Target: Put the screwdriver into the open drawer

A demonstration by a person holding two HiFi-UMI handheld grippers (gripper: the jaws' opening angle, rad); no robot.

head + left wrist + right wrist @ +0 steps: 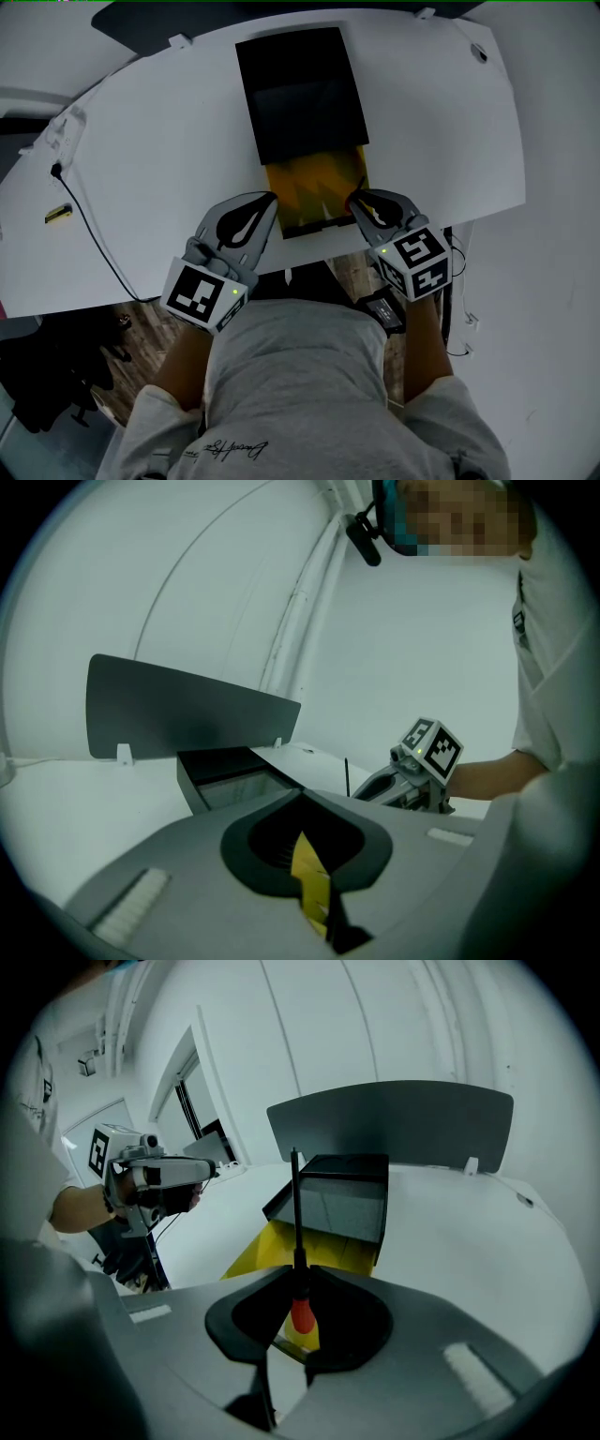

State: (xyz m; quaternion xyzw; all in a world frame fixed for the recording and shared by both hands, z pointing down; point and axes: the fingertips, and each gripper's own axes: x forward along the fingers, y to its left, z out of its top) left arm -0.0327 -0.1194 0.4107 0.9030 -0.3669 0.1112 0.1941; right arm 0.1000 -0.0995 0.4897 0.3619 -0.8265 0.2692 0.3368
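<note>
While white, table (141,169) over wooden floor (141,319)

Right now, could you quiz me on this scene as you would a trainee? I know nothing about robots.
1. True or false: the drawer is shut.
2. Which one holds the screwdriver? A left gripper, B right gripper, C neither.
3. Fill in: the drawer's inside is coloured ____.
Key: 1 false, it stands open; 2 B, the right gripper; 3 yellow.
</note>
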